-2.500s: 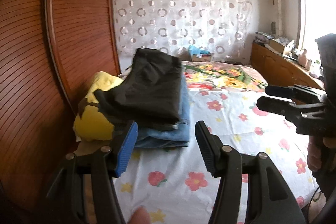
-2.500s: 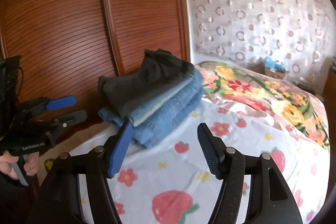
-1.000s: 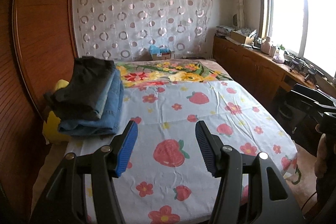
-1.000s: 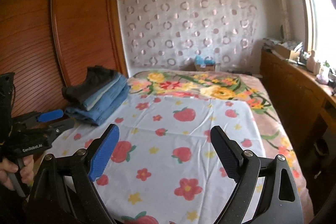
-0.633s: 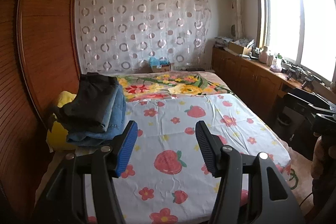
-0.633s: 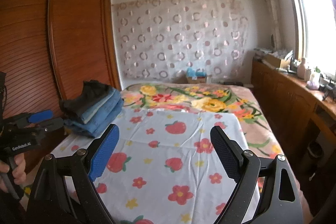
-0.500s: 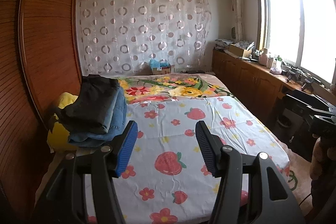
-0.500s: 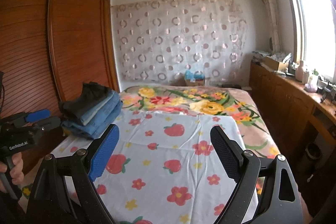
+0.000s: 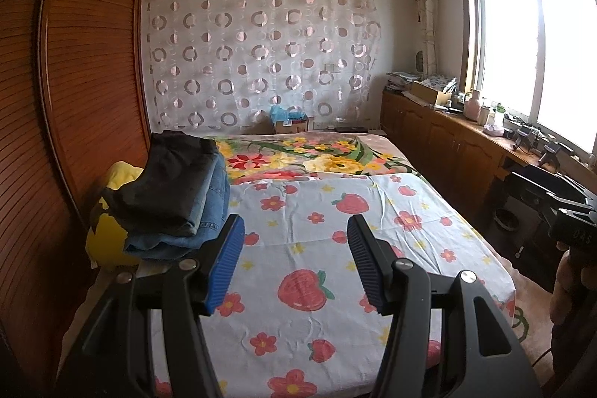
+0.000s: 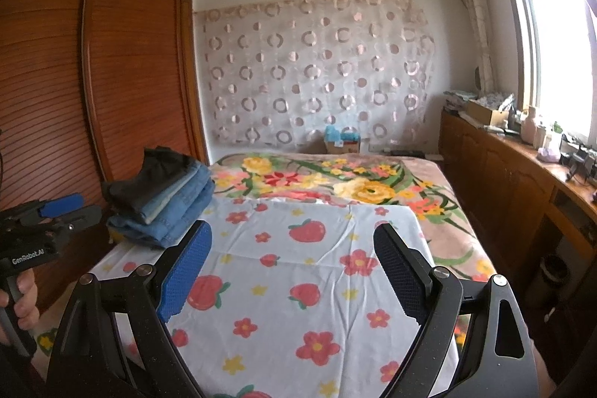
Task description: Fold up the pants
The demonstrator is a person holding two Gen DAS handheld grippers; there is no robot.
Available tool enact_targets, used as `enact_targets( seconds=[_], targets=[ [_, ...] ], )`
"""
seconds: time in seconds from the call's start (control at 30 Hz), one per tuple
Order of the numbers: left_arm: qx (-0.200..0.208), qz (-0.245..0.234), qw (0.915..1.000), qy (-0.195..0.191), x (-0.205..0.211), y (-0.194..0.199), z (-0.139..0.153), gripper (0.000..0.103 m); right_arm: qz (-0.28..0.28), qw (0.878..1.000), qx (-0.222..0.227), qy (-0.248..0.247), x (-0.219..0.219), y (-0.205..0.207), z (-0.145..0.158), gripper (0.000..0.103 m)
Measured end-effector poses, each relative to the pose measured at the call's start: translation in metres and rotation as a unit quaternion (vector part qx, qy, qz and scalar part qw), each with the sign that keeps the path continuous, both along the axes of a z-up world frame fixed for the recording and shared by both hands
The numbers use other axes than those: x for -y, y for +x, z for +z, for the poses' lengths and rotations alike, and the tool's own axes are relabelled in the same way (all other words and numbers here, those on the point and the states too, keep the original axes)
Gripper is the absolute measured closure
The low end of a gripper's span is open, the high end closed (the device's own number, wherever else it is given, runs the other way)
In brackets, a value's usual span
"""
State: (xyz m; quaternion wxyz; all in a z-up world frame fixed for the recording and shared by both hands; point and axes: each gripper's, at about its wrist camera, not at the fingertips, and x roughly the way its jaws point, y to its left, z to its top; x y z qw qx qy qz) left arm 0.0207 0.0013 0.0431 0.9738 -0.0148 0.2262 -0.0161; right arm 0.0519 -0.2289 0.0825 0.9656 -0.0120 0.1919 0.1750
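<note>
A bedroom was seen from two handheld grippers, both held above the near end of a bed (image 9: 373, 211). A white sheet (image 10: 298, 271) printed with strawberries and flowers covered the near part of the bed; beyond it lay a blanket (image 10: 335, 181) with large yellow and red flowers. A slatted wooden wardrobe (image 9: 74, 99) stood along the left side, a curtain (image 9: 261, 55) with ring patterns hung on the far wall, and low wooden cabinets (image 10: 503, 181) ran under a bright window (image 9: 530, 51) on the right.

The pants (image 9: 175, 196) sat in a folded stack on the left edge of the bed beside the wardrobe: a dark pair on top, blue denim pairs beneath. A yellow pillow (image 9: 108, 237) lay behind the stack, against the wardrobe.

The left gripper (image 9: 294, 260) had its jaws partly spread with nothing between them, only the sheet below. The right gripper (image 10: 291, 271) had its jaws spread wide, also empty. Neither touched the pants. A hand (image 10: 20, 301) held the left gripper's handle at the left edge of the right view.
</note>
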Motion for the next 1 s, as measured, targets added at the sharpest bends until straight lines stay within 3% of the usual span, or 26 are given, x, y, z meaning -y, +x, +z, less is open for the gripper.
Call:
enact_targets(
  seconds=[1.0],
  targets=[
    [0.001, 0.000, 1.0000, 0.000, -0.0019, -0.0003, -0.0006, 0.046, -0.001, 1.000, 0.001, 0.000, 0.0038, -0.0017, 0.0005, 0.013]
  ],
)
